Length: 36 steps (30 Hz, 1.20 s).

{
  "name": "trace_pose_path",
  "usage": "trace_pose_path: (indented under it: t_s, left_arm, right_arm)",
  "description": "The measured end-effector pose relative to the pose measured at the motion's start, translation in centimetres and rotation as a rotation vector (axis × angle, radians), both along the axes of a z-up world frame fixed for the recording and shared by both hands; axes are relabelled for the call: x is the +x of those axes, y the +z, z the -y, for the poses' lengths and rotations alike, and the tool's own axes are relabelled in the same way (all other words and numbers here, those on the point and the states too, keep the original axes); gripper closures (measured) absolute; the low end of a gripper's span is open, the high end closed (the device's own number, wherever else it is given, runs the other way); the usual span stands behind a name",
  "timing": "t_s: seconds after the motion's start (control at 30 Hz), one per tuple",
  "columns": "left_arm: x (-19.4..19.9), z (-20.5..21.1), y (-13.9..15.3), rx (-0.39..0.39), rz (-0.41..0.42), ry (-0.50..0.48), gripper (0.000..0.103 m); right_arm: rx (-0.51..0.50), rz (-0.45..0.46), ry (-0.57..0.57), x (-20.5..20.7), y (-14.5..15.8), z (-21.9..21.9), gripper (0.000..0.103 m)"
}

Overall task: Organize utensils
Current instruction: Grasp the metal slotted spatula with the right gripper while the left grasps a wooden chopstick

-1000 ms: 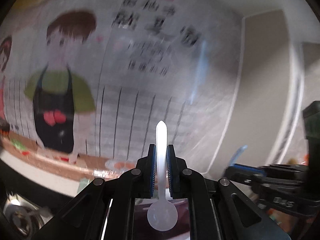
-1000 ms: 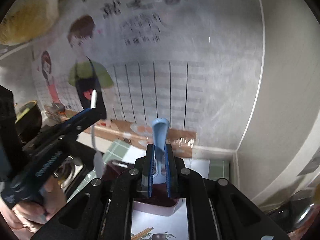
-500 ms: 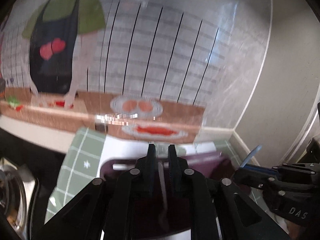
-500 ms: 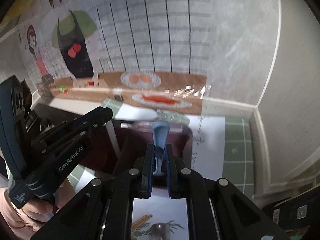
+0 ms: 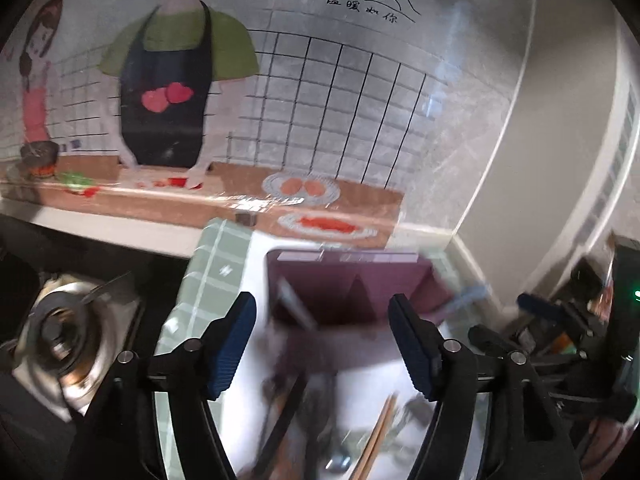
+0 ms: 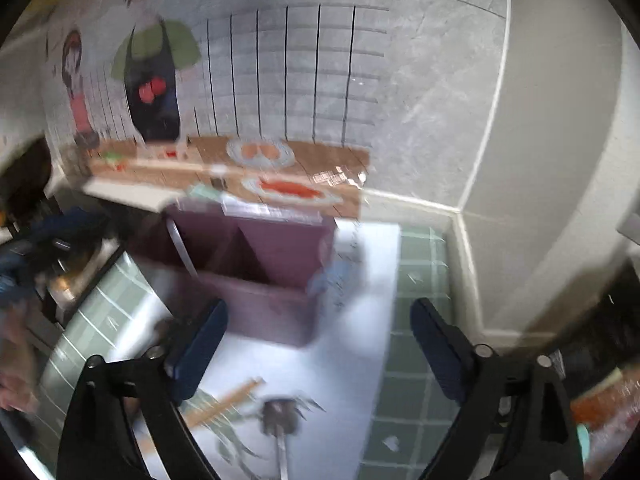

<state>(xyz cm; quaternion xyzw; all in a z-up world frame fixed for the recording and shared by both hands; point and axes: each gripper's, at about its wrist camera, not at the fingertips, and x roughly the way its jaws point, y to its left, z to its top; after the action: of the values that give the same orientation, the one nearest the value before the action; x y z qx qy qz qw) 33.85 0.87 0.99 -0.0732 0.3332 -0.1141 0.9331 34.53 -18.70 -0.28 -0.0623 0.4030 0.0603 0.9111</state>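
Both grippers tilt down over the counter, left gripper point(image 5: 322, 340) and right gripper point(image 6: 318, 346) each with fingers wide apart, holding nothing; the maroon box point(image 6: 256, 264) stands by the cartoon wall sheet point(image 6: 288, 92), a white spoon point(image 6: 182, 246) leaning inside; a blurred blue spoon point(image 6: 334, 276) seems at its right edge; chopsticks point(image 5: 378, 436) lie on the white mat point(image 6: 360, 344).

Right gripper point(image 6: 318, 344) spread wide above a maroon utensil box point(image 6: 256, 276)

The blue-padded fingers point(image 6: 198, 344) hold nothing. A pale spoon handle point(image 6: 182, 248) leans in the box's left compartment; a blurred light-blue utensil point(image 6: 334, 276) sits at its right wall. Nearer, wooden chopsticks point(image 6: 224, 400) and a metal utensil point(image 6: 280, 420) lie on the white mat point(image 6: 360, 360).
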Motion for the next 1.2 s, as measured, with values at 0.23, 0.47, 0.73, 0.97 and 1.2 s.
trace_pose_path:
  t_s: [0.23,0.47,0.73,0.97,1.2]
  left_arm:
    - [-5.7,-1.7,-4.4,0.026,-0.144,0.013,0.032]
    - [-9.4,-1.1,-8.0,0.123,-0.223,-0.045,0.032]
    - [-9.8,1.5,-9.2,0.129,-0.266,-0.186,0.05]
    - [-8.2,4.3,-10.8,0.155,-0.341,-0.3,0.088]
    - [-7.4,5.5,-11.8,0.158,-0.385,-0.325,0.091]
  right_arm:
    - [-0.098,-0.154,0.071,-2.3,-6.2,-1.2,0.01]
    - [-0.031,-0.253,0.126,-3.3,-9.6,-2.0,0.034]
    - [-0.005,-0.31,0.092,-2.9,-10.2,-1.4,0.074]
    - [0.063,-0.319,0.049,-5.5,-8.6,1.1,0.074]
    - [0.072,-0.312,0.02,-8.3,-7.9,2.8,0.074]
